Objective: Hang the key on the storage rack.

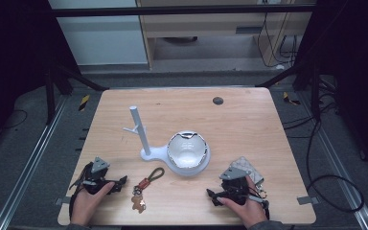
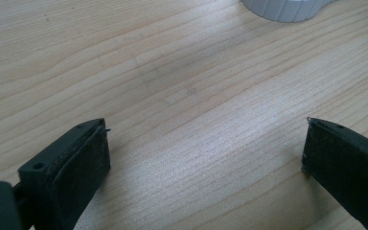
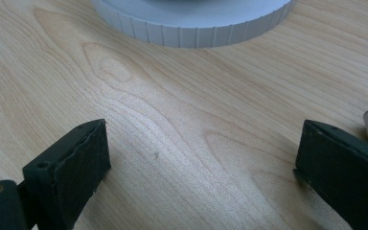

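While both grippers rest released on the desk (image 1: 249,115), the left gripper (image 1: 117,184) sits just beside the keychain (image 1: 146,184), near the white stand (image 1: 141,132). Best approach low, straddle the leather loop squarely, and close gently before lifting toward the peg.

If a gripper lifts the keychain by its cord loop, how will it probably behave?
The keychain would probably hang limp, since its cord loop lies bent on the table. Its brown charm would likely dangle and swing. It looks small, so probably light.
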`<state>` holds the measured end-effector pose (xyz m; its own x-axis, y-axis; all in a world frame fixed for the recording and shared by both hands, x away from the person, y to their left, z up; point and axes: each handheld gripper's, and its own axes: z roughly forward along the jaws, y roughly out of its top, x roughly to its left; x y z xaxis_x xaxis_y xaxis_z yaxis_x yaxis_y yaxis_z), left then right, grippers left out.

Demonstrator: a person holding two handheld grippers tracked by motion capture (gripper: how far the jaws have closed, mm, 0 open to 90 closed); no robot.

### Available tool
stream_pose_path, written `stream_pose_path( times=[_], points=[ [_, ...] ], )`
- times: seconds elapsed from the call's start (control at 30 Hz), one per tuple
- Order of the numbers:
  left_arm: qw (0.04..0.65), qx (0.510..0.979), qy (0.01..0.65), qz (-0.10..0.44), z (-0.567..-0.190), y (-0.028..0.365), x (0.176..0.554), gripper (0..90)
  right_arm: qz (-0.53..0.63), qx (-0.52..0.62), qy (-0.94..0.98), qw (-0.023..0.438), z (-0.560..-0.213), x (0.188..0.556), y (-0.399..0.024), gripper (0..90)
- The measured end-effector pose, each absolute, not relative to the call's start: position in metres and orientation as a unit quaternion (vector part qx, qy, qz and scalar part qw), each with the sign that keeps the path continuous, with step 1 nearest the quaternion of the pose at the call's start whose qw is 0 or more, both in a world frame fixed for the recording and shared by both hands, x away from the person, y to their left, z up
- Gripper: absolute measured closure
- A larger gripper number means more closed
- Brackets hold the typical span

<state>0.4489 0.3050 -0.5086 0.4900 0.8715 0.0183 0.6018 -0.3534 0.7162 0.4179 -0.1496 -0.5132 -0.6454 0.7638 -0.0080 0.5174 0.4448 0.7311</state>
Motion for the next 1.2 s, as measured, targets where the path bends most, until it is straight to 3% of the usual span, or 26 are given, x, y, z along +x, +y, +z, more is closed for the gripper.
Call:
stream_pose_path(
  times=[0.17,0.23,0.47,0.6,0.7,0.77,0.97,1.2],
  points=[
    [0.336,0.794,0.456,0.218,-0.5,0.303,0.443,8.9,0.361,0.384,0.833,0.169,-0.513,0.417,-0.15,4.5],
    [0.339,0.793,0.452,0.227,-0.49,0.299,0.438,7.4,0.36,0.38,0.835,0.169,-0.513,0.417,-0.15,4.4],
    [0.327,0.812,0.45,0.177,-0.448,0.268,0.417,9.6,0.362,0.375,0.837,0.165,-0.513,0.416,-0.152,4.4],
    [0.304,0.833,0.432,0.164,-0.437,0.253,0.412,16.2,0.362,0.374,0.838,0.165,-0.513,0.416,-0.152,4.4],
    [0.288,0.847,0.417,0.16,-0.434,0.245,0.411,19.4,0.361,0.375,0.837,0.166,-0.513,0.416,-0.152,4.4],
    [0.277,0.858,0.408,0.141,-0.433,0.236,0.413,28.3,0.361,0.376,0.837,0.167,-0.513,0.416,-0.152,4.4],
    [0.217,0.896,0.37,0.119,-0.443,0.2,0.428,40.9,0.361,0.377,0.837,0.166,-0.513,0.414,-0.152,4.4],
    [0.175,0.91,0.364,0.093,-0.461,0.197,0.443,45.9,0.361,0.375,0.838,0.165,-0.513,0.412,-0.152,3.8]
  ],
)
